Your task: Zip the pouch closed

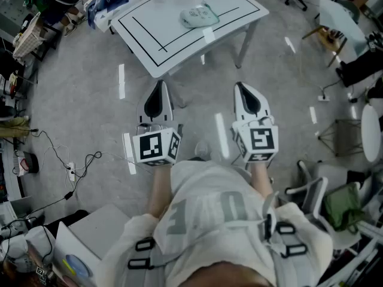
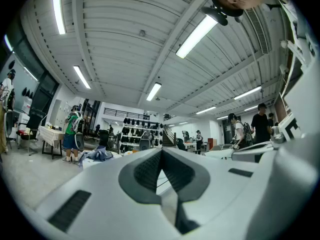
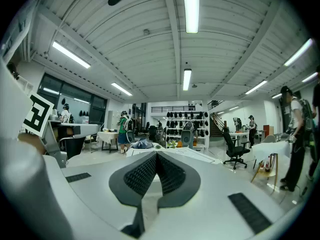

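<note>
Grey floor (image 1: pixel 78 100), white table (image 1: pixel 173 23), ribbed ceiling (image 3: pixel 125 24) with strip lights (image 3: pixel 191 4).

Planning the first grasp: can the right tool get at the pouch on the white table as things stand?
Probably not yet. The right tool is held short of the table, jaws shut, and the pouch lies well onto its top. Bare floor lies between, so nothing blocks stepping closer.

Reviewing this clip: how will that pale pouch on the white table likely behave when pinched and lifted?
The pouch lies low and uneven on the table, so it is probably soft and floppy, sagging when lifted. It looks thin, so likely light and apt to slide if pushed.
</note>
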The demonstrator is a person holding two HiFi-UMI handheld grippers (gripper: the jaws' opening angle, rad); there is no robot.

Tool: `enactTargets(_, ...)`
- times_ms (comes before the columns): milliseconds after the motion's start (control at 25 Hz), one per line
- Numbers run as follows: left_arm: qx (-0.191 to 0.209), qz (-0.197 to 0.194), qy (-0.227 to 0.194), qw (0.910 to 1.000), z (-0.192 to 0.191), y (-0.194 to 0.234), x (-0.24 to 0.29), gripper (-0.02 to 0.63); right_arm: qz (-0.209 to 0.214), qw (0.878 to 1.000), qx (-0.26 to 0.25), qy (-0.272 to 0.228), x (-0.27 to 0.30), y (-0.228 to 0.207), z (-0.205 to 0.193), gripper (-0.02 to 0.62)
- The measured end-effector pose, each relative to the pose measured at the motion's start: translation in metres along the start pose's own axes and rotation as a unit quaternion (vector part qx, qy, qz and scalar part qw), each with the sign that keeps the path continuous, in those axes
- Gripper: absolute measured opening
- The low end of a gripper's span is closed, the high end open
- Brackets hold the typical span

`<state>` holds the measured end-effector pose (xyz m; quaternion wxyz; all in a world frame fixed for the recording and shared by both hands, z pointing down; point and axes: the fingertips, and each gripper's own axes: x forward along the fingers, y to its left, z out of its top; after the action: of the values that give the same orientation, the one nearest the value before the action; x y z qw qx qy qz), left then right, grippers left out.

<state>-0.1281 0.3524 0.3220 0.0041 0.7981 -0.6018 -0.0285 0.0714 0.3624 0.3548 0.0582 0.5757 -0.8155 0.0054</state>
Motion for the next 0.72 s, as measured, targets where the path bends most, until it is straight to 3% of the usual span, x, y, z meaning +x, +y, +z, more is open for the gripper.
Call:
enactTargets(360,-0.012,0.0,-0.007,0.9999,0.001,0.017,0.017,0.006,-0.004,1.0,0.001,0.018,0.016,-0.001,-0.002,0.006)
enactTargets(720,-0.02,-0.009,-0.002,0.9998,-0.013,0.047,0.049,0.006,-0.029,0.998,0.052,0.009,0.05,-0.004,-0.011,0.006)
